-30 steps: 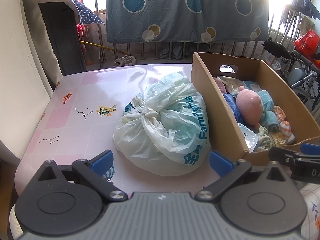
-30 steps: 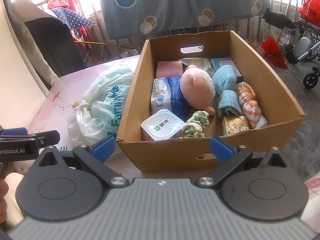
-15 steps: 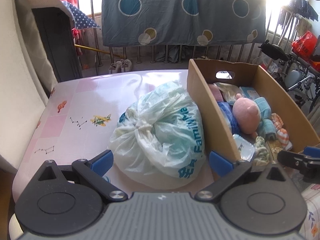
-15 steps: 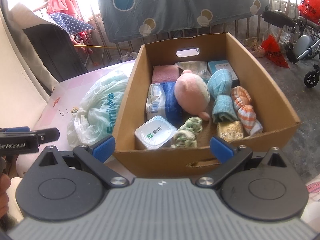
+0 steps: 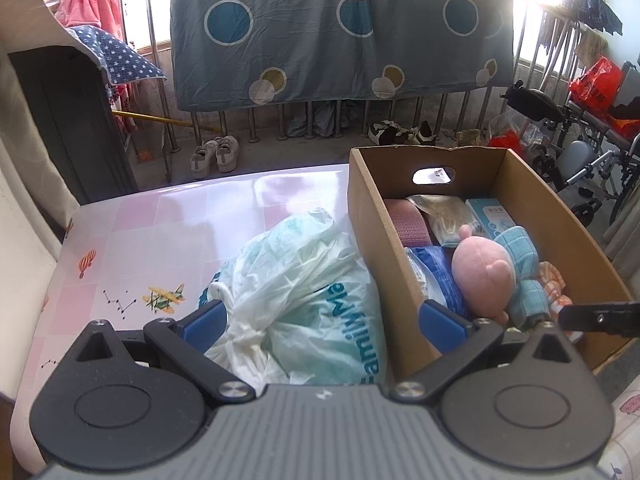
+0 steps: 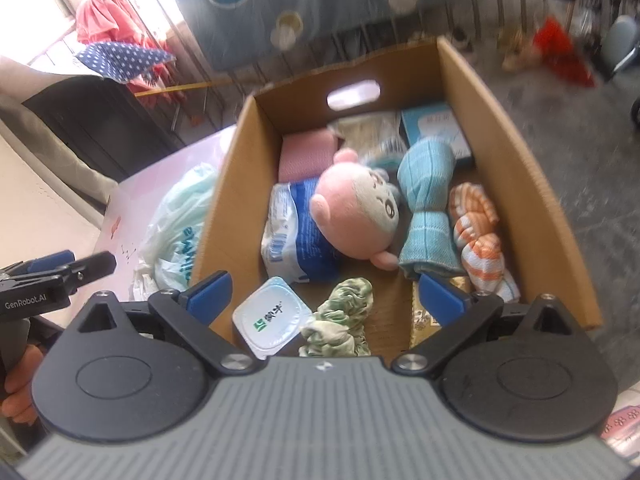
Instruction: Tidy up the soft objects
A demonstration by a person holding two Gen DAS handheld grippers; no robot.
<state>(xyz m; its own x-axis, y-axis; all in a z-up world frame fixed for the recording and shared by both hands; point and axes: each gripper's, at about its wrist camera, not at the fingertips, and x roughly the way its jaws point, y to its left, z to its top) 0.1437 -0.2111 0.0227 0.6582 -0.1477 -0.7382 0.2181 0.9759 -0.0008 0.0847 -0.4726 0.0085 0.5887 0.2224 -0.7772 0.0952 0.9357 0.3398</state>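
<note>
A cardboard box [image 6: 520, 184] stands on the pink table [image 5: 180, 216]. It holds a pink plush toy [image 6: 352, 216], a teal cloth roll [image 6: 428, 200], an orange striped cloth [image 6: 476, 232], a green scrunchie [image 6: 340, 320], a white tub [image 6: 272, 320] and a blue-white pack [image 6: 296, 240]. My right gripper [image 6: 324, 294] hovers over the box's near end. Its jaws are closing, wide apart above the scrunchie and tub, touching nothing. A tied plastic bag [image 5: 304, 280] lies left of the box [image 5: 376, 240]. My left gripper [image 5: 324, 320] is open above the bag and box wall.
A blue quilt [image 5: 340, 40] with circles hangs on railings behind the table. Shoes [image 5: 216, 156] sit on the floor, a wheelchair [image 5: 580, 160] stands at the right, and a dark cabinet [image 5: 68, 120] is at the left. A hand [image 6: 20, 380] holds the left gripper.
Both grippers have moved forward. The right one now hangs over the box's near wall and has rolled a little. The left one now overlaps the plastic bag.
</note>
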